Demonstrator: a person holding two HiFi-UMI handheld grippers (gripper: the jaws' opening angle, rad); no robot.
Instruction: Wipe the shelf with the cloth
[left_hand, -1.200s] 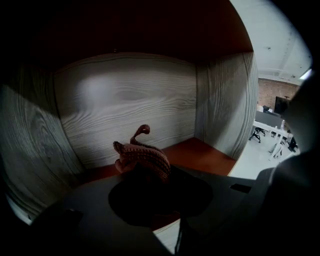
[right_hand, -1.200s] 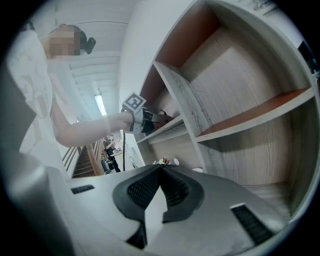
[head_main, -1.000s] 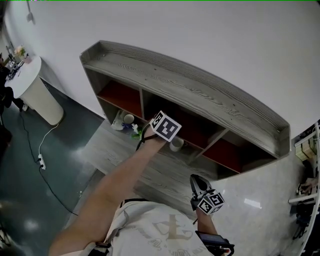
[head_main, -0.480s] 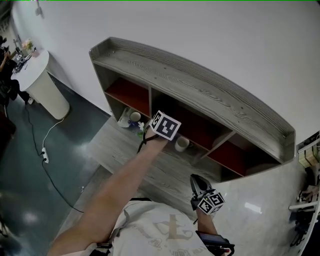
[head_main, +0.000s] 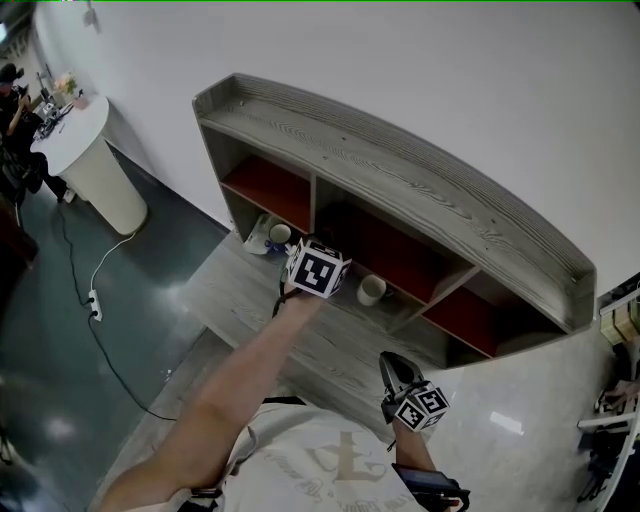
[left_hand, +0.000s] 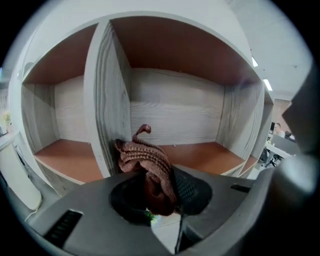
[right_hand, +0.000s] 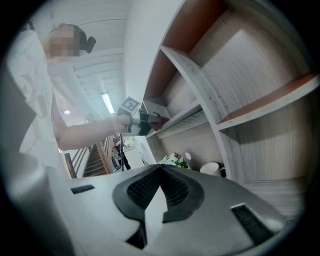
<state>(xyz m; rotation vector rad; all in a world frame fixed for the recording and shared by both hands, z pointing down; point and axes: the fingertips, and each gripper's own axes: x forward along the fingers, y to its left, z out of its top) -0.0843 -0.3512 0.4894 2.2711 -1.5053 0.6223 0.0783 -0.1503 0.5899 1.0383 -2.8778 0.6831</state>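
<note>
The grey wooden shelf (head_main: 400, 175) with red-brown compartments stands against the white wall. My left gripper (head_main: 316, 268) is held out in front of its middle compartment, near the upright divider (left_hand: 106, 100). It is shut on a brown knitted cloth (left_hand: 144, 159), which bunches up above the jaws close to the divider's front edge. In the right gripper view the left gripper (right_hand: 142, 120) shows at the shelf's edge. My right gripper (head_main: 408, 392) hangs low near my body, away from the shelf; its jaws (right_hand: 160, 169) meet with nothing between them.
A white cup (head_main: 371, 290) sits in the lower middle compartment, and another cup (head_main: 280, 234) with a small plant lies to its left. A white round table (head_main: 85, 150) stands far left, with a cable (head_main: 95, 290) on the dark floor.
My left gripper with the cloth has shifted left along the shelf toward the divider, uncovering the cup below. The right gripper has stayed put.
</note>
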